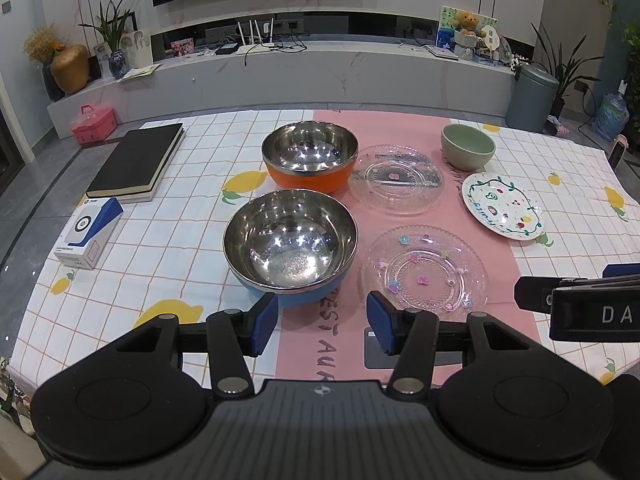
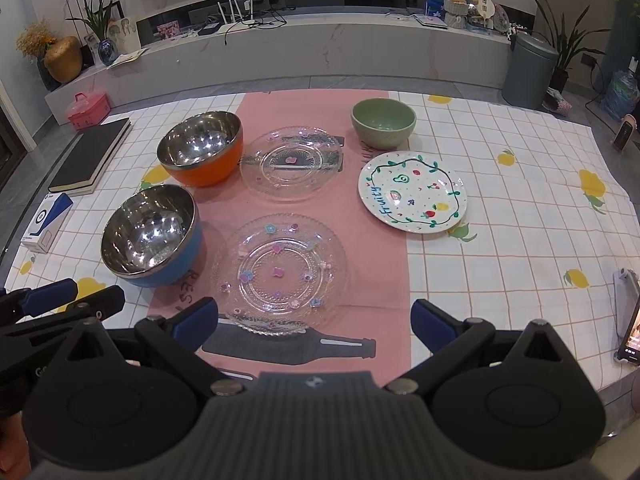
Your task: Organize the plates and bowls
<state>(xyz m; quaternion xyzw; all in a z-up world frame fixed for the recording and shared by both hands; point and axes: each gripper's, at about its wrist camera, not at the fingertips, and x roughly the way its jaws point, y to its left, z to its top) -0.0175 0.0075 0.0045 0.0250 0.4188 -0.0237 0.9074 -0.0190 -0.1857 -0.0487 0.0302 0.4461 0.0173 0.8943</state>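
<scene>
Since nothing is stacked yet, dishes: bowls left, plates centre and right of frame.
Left gripper (image 1: 321,325): wide, empty, before the blue bowl (image 1: 290,240).
Right gripper (image 2: 314,326): wide, empty, facing the near glass plate (image 2: 279,270).

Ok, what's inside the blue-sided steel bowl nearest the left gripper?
Nothing shows inside the blue-sided steel bowl: only a bare, shiny lining with light reflections. Its near inner wall is hidden below the rim in both views. The open left gripper sits just in front, apart from it.
</scene>
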